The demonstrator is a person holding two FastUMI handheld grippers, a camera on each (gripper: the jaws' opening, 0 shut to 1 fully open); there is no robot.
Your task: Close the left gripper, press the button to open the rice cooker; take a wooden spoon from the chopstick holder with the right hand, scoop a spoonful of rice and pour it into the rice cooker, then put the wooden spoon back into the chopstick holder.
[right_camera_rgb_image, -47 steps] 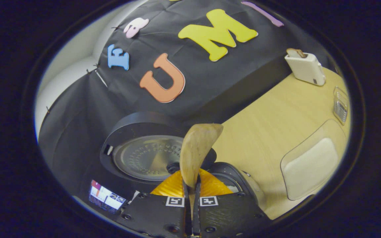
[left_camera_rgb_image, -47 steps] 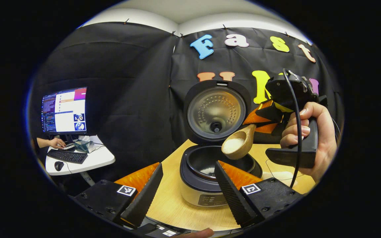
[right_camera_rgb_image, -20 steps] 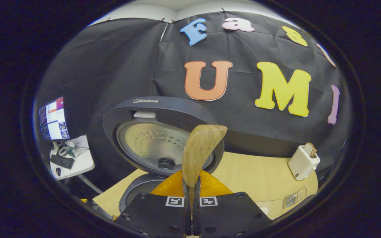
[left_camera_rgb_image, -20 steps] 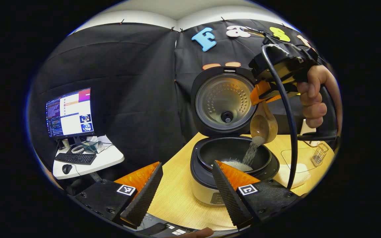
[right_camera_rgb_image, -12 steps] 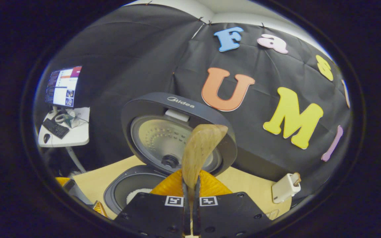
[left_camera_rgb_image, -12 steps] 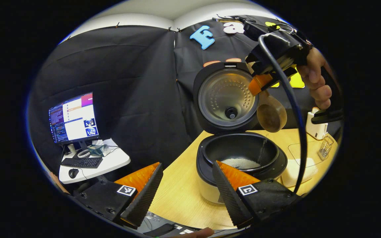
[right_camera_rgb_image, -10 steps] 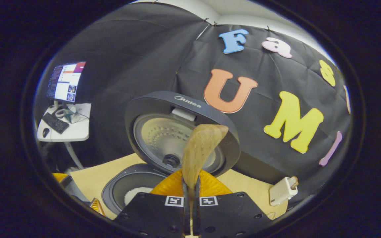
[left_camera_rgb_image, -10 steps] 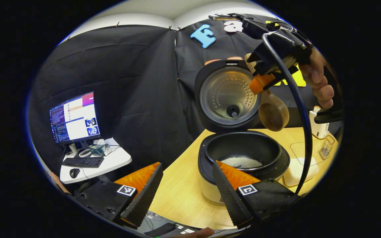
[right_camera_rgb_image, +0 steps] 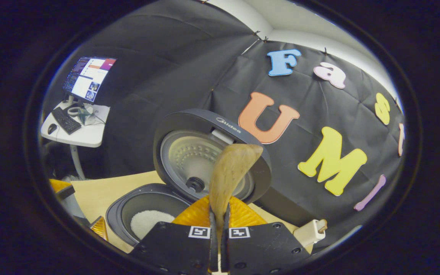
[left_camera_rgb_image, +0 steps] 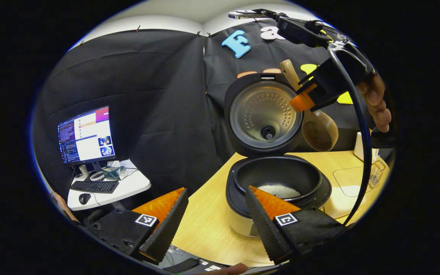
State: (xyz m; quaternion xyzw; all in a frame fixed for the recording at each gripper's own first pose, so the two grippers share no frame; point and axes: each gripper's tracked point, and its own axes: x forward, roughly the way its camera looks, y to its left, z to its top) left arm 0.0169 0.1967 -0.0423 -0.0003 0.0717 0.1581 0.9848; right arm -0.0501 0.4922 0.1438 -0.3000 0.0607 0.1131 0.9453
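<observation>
One spoonful is now in the rice cooker [left_camera_rgb_image: 277, 187]; the emptied wooden spoon [left_camera_rgb_image: 317, 130], clamped in the right gripper [right_camera_rgb_image: 217, 229] fingers, has lifted clear toward the chopstick holder [left_camera_rgb_image: 374, 173]. Left gripper [left_camera_rgb_image: 216, 214] fingers spread.

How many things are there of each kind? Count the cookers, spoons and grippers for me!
Rice cooker: 1
Wooden spoon: 1
Grippers: 2, the left gripper and the right gripper
Total: 4
</observation>
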